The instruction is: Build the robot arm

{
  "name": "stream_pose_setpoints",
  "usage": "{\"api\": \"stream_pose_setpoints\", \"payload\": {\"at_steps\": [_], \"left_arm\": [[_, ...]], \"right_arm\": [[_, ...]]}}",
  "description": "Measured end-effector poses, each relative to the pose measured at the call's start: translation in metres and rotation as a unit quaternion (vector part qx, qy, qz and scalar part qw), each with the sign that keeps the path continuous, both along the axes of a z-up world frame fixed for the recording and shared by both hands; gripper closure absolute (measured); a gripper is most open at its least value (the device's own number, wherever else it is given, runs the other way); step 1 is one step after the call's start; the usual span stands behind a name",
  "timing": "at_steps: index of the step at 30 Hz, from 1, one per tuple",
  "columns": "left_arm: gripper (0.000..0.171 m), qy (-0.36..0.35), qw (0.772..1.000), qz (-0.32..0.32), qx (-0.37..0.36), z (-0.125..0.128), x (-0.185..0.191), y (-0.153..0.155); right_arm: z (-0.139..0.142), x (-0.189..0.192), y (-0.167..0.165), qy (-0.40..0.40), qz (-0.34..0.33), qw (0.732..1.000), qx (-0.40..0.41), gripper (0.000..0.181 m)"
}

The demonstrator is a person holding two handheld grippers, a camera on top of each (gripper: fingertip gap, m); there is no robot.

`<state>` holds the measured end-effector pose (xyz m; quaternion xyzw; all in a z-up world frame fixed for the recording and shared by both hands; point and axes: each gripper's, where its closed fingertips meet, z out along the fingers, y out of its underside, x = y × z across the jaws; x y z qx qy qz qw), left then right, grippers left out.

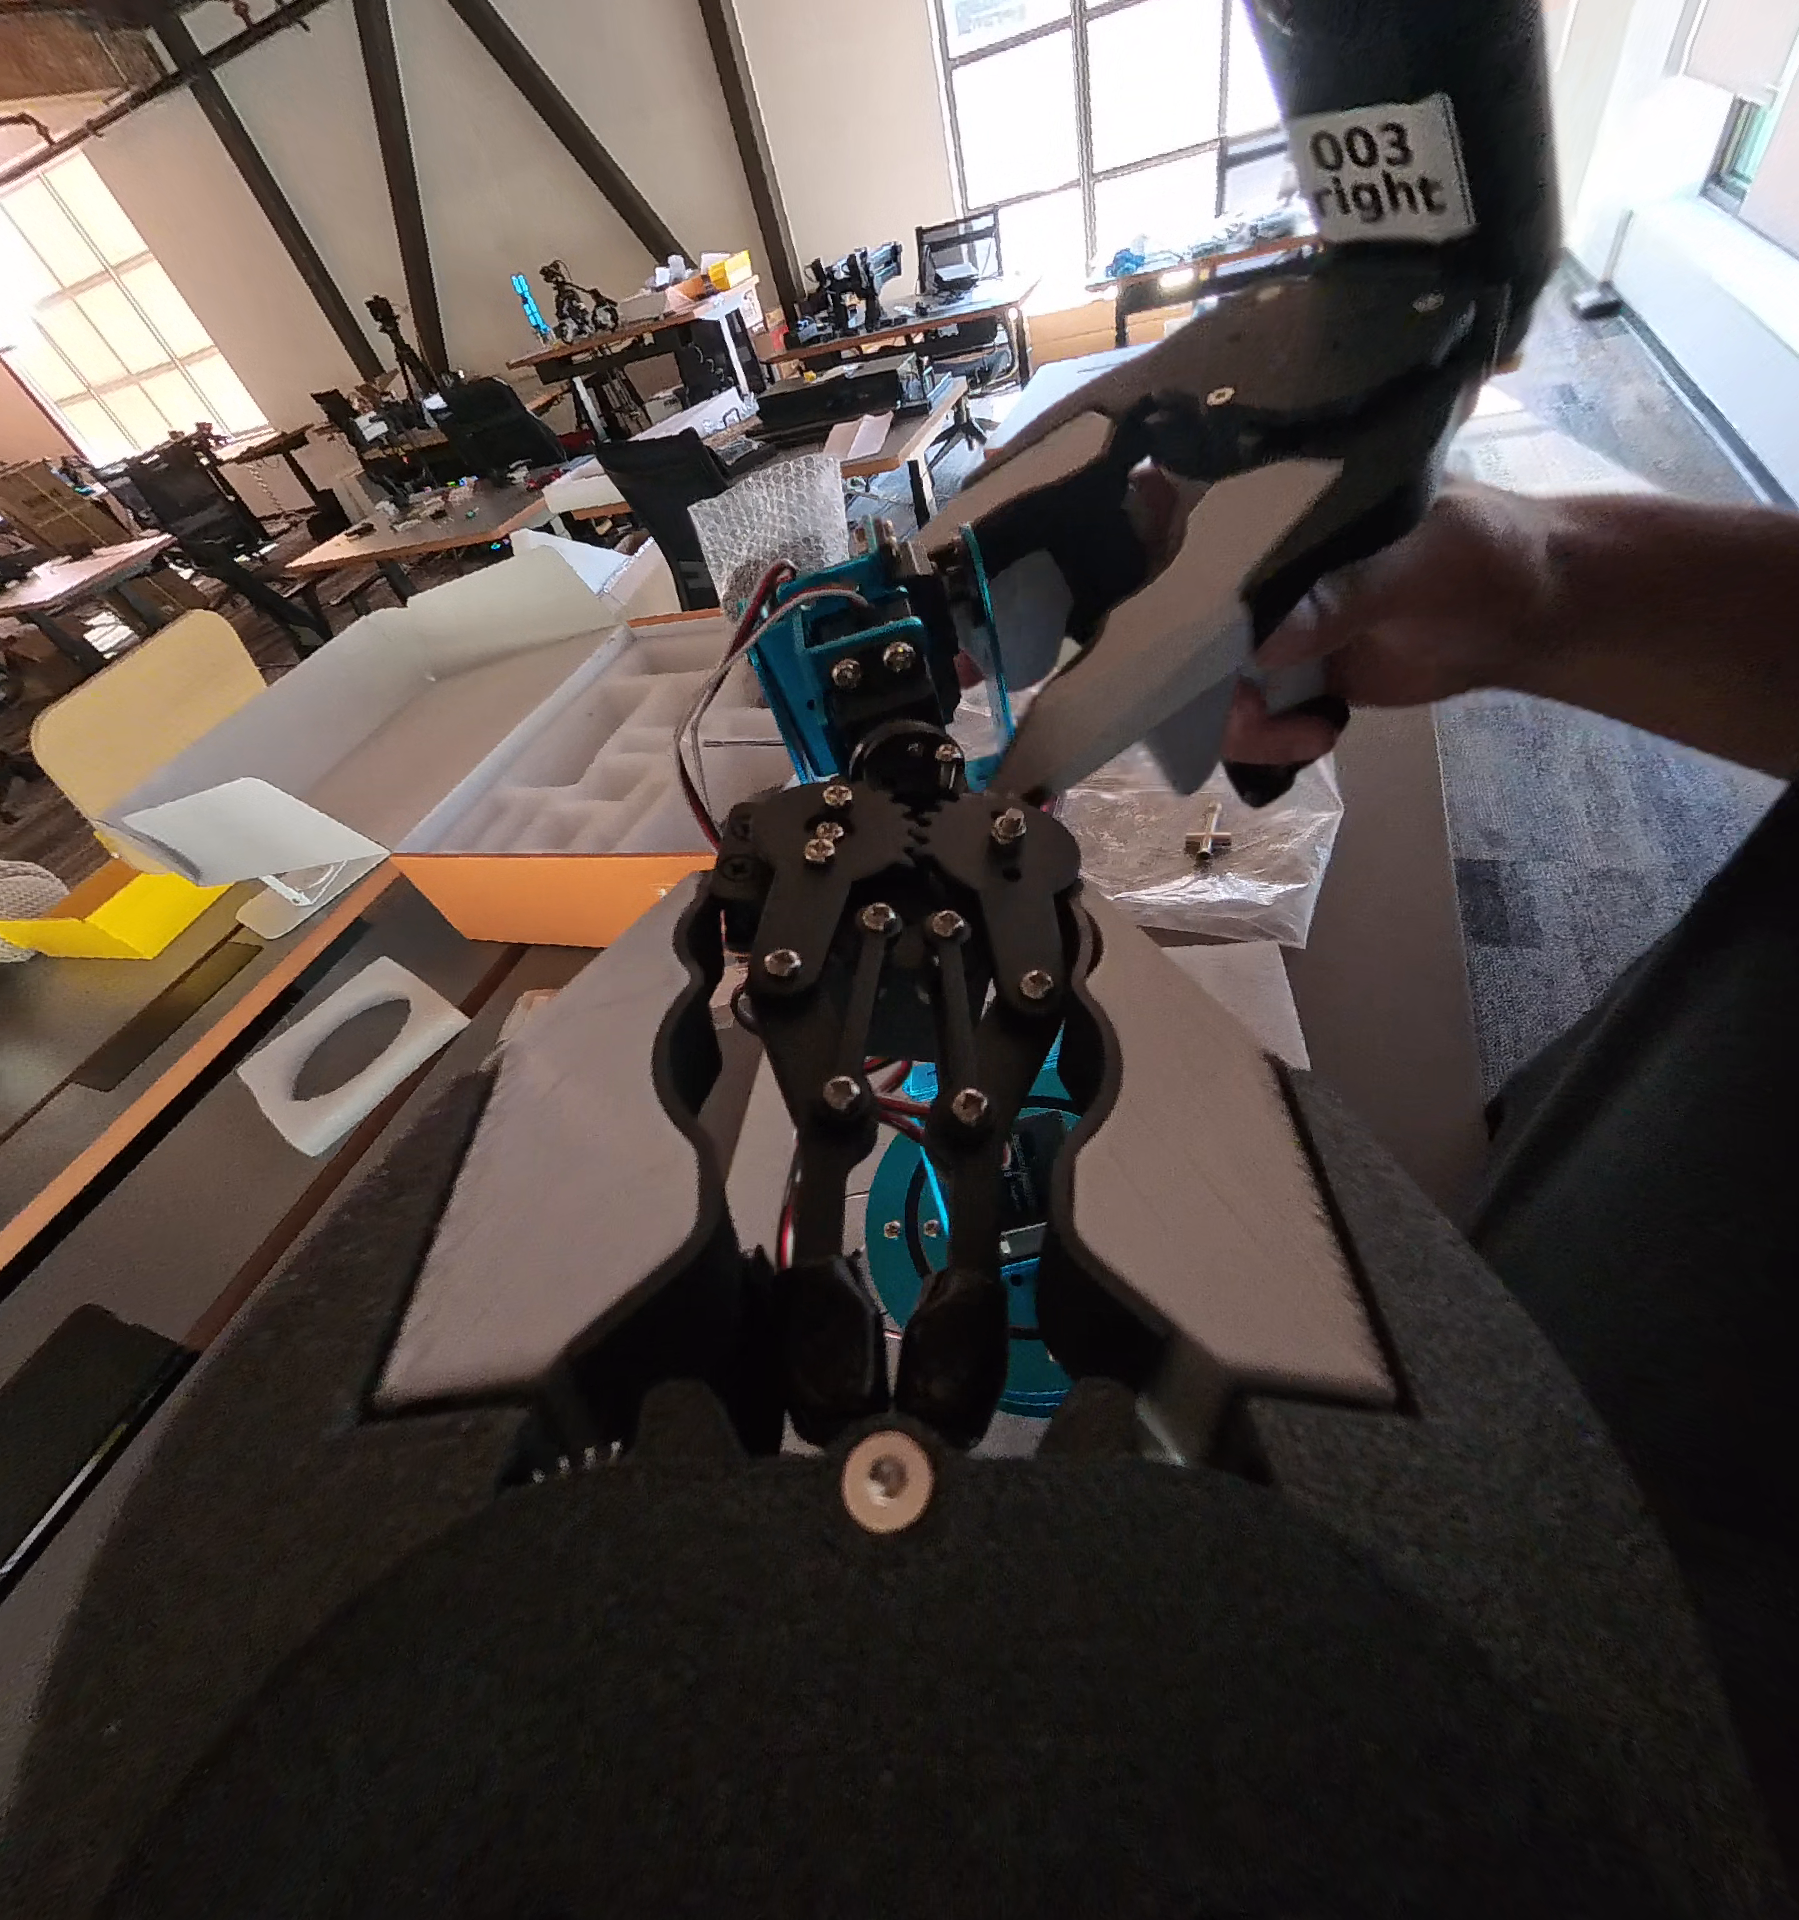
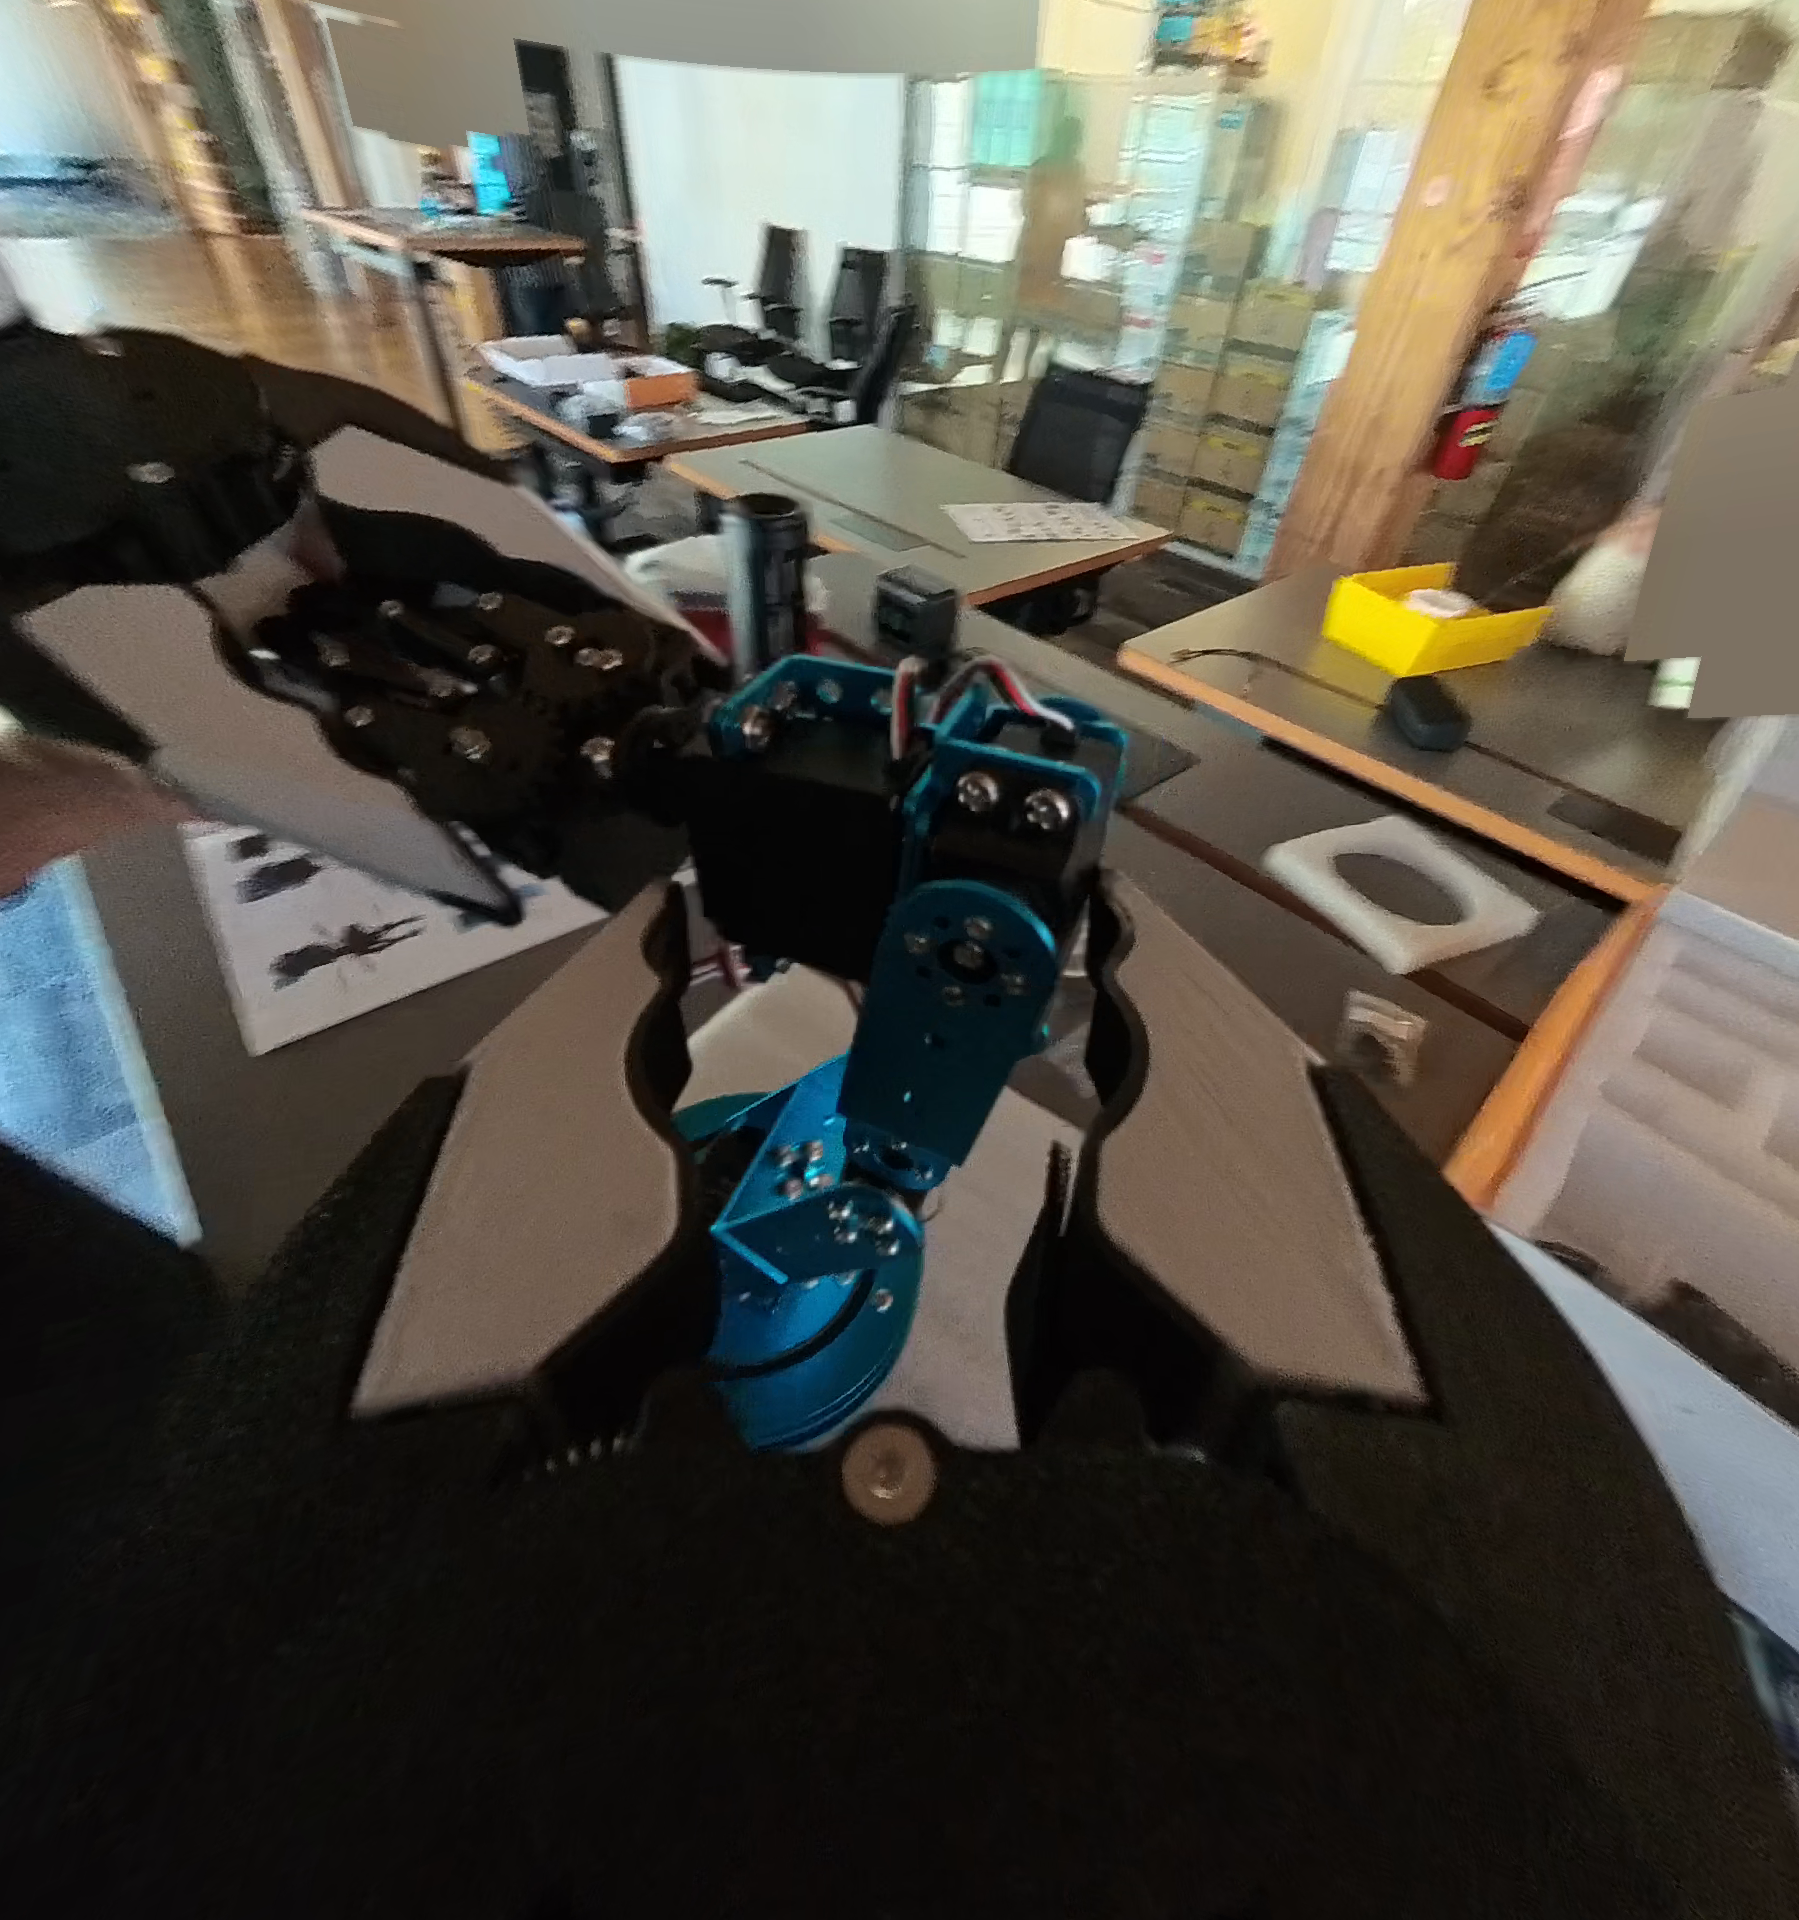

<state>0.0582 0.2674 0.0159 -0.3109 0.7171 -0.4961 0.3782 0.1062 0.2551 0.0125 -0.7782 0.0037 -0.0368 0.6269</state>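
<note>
left tongs [image 1: 890, 935]: sitting spread wide around the black claw with silver screws [image 1: 900, 997] at the tip of the little arm. The grey fingers are flanking it on both sides, and I honestly can't tell if the pads are touching it or just sitting beside it.

right tongs [image 2: 884, 914]: also standing wide apart, framing the small blue metal robot arm with black servos [image 2: 936, 997] around its middle joint. Looks like there's a gap on each side, nothing being squeezed. In the left wrist view you can see them coming in from the upper right with a hand [image 1: 1414, 613] working the trigger.

robot arm: standing upright on its round blue base [image 2: 812, 1340], on the dark surface with the orange edge [image 2: 1279, 935], bent over at the top so the claw is pointing toward the left tongs. Red, white and brown wires are looping off the servos.

around it: white foam square with an oval cutout [image 1: 349, 1049] lying near the surface's edge, open orange box with a white foam insert [image 1: 562, 769] behind the arm, crinkly clear plastic bag [image 1: 1217, 862] beside it, yellow tray [image 2: 1430, 618] sitting on the next surface over.
</note>
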Motion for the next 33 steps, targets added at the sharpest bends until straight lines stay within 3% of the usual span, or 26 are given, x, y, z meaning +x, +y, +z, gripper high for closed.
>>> {"api": "stream_pose_setpoints", "payload": {"at_steps": [2,5,9,11,16,18,20,27,33], "left_arm": [[0.107,0.001,1.000,-0.002,-0.003,0.000,0.001,0.001],[0.106,0.006,1.000,-0.013,-0.008,0.000,0.001,0.000],[0.106,0.009,1.000,-0.026,-0.007,0.001,0.001,0.000],[0.106,0.012,1.000,-0.027,0.000,0.000,0.001,0.000],[0.108,0.013,0.999,-0.018,0.049,-0.002,-0.001,0.002],[0.108,0.005,0.998,-0.009,0.061,-0.001,-0.002,0.004],[0.108,-0.002,0.998,-0.002,0.066,0.000,-0.002,0.004],[0.108,-0.016,0.997,0.012,0.069,0.002,0.000,0.002],[0.109,-0.018,0.997,0.017,0.076,0.002,0.000,0.004]], "right_arm": [[0.005,-0.006,-0.005,0.038,0.054,0.998,-0.001,0.092],[0.020,-0.002,-0.005,0.046,0.077,0.996,0.009,0.083],[0.032,-0.019,0.005,-0.124,0.148,0.980,-0.054,0.092],[0.037,-0.034,0.003,-0.199,0.216,0.949,-0.113,0.118],[0.033,-0.040,0.011,-0.335,0.313,0.846,-0.273,0.132],[0.026,-0.048,0.008,-0.337,0.359,0.808,-0.324,0.140],[0.021,-0.048,0.008,-0.333,0.380,0.787,-0.354,0.145],[0.005,-0.045,0.012,-0.309,0.404,0.754,-0.415,0.153],[0.003,-0.045,0.008,-0.220,0.441,0.730,-0.473,0.159]]}}
